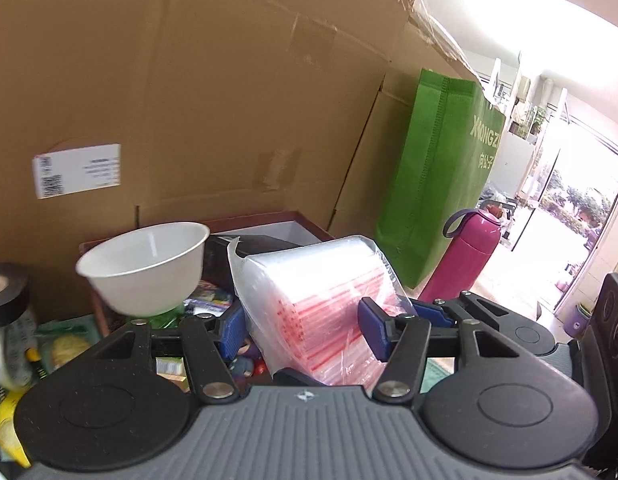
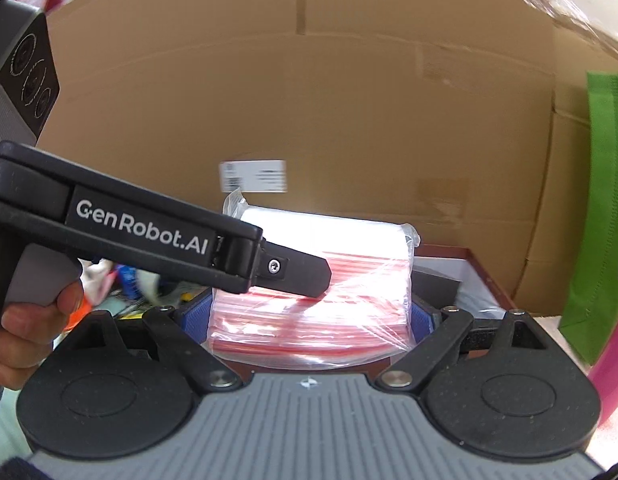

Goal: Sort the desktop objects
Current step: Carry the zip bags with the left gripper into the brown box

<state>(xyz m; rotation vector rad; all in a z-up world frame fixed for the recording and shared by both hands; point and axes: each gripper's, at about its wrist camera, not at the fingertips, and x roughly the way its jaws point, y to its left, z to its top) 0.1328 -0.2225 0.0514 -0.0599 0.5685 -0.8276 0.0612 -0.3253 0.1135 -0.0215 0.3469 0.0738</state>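
— Plastic, mostly: a pack of zip bags (image 1: 309, 312) sits between the blue pads (image 1: 373, 330) of the left gripper (image 1: 303, 332), which press its sides. Does the right wrist view add anything?

— Yes. There the right gripper (image 2: 309, 316) clamps the same pack (image 2: 313, 300) from both sides, with the left gripper's finger (image 2: 293, 272) lying across its top, and a hand (image 2: 25, 336) on the left handle.

— And around it?

— Only the left view shows a white bowl (image 1: 145, 268), black tape (image 1: 7, 300) and a pink bottle (image 1: 465, 256). A cardboard box (image 2: 309, 100) stands behind, a green bag (image 1: 437, 192) beside it, a red-rimmed tray (image 2: 485, 276) beyond the pack.
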